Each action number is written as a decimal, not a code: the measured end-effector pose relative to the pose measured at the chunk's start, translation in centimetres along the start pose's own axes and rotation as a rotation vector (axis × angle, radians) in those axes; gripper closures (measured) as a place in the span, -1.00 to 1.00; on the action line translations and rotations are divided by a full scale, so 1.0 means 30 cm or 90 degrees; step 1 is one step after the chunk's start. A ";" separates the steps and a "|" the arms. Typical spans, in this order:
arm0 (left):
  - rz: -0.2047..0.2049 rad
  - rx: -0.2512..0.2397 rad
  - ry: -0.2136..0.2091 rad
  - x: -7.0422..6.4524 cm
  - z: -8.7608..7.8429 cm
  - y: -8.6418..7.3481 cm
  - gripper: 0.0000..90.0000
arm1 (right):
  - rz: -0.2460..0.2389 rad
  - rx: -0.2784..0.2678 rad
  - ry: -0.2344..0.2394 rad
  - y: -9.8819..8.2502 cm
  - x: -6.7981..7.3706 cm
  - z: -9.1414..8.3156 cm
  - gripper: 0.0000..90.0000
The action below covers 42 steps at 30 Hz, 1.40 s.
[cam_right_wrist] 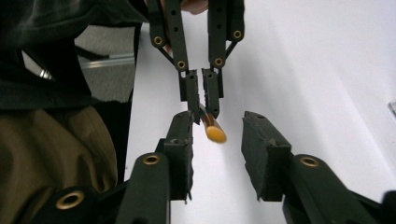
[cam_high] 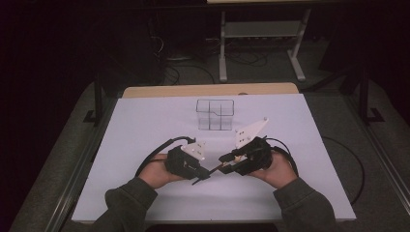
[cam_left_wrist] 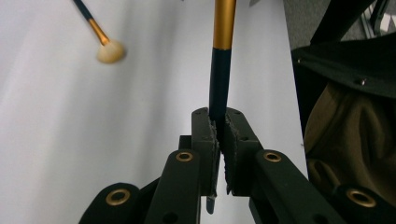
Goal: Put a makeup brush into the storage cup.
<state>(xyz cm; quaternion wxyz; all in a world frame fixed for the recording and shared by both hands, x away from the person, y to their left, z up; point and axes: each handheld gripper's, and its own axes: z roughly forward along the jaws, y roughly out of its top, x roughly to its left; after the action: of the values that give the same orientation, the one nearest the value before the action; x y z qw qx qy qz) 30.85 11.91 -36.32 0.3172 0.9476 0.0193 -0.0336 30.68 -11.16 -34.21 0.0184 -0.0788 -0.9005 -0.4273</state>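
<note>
The left gripper [cam_left_wrist: 219, 128] is clamping a brush handle [cam_left_wrist: 220, 70]; the right gripper [cam_right_wrist: 217, 140] is standing partly open, its pads clear of the handle's gold end [cam_right_wrist: 215, 134] between them.

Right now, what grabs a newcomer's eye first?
The two grippers meeting nose to nose at the table's near middle: the left gripper is clamped on a dark, gold-banded makeup brush, while the right gripper stands open around its gold end. Behind them sits a clear compartmented organizer on the white tabletop.
</note>
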 end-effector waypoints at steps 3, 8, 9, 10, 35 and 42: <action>-0.016 -0.028 0.003 -0.002 -0.008 -0.005 0.86 | 0.011 -0.017 -0.002 -0.010 -0.002 -0.002 0.35; -0.026 -0.051 0.010 0.002 -0.013 -0.016 0.86 | 0.020 -0.033 0.000 -0.022 -0.007 0.000 0.34; -0.034 -0.064 0.014 0.003 -0.015 -0.021 0.86 | 0.024 -0.039 0.002 -0.024 -0.007 0.003 0.35; -0.038 -0.070 0.015 0.004 -0.016 -0.022 0.86 | 0.023 -0.039 0.000 -0.024 -0.009 0.007 0.35; -0.081 -0.149 0.049 0.017 -0.035 -0.036 0.86 | 0.053 -0.101 -0.015 -0.005 -0.030 0.042 0.52; -0.090 -0.156 0.055 0.022 -0.030 -0.039 0.86 | 0.058 -0.121 -0.009 -0.002 -0.037 0.047 0.64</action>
<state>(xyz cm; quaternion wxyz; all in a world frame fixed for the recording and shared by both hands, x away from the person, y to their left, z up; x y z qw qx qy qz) 31.49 13.40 -36.34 0.4265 0.8984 0.1036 -0.0125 31.82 -10.26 -35.25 0.0238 -0.1243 -0.8514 -0.5090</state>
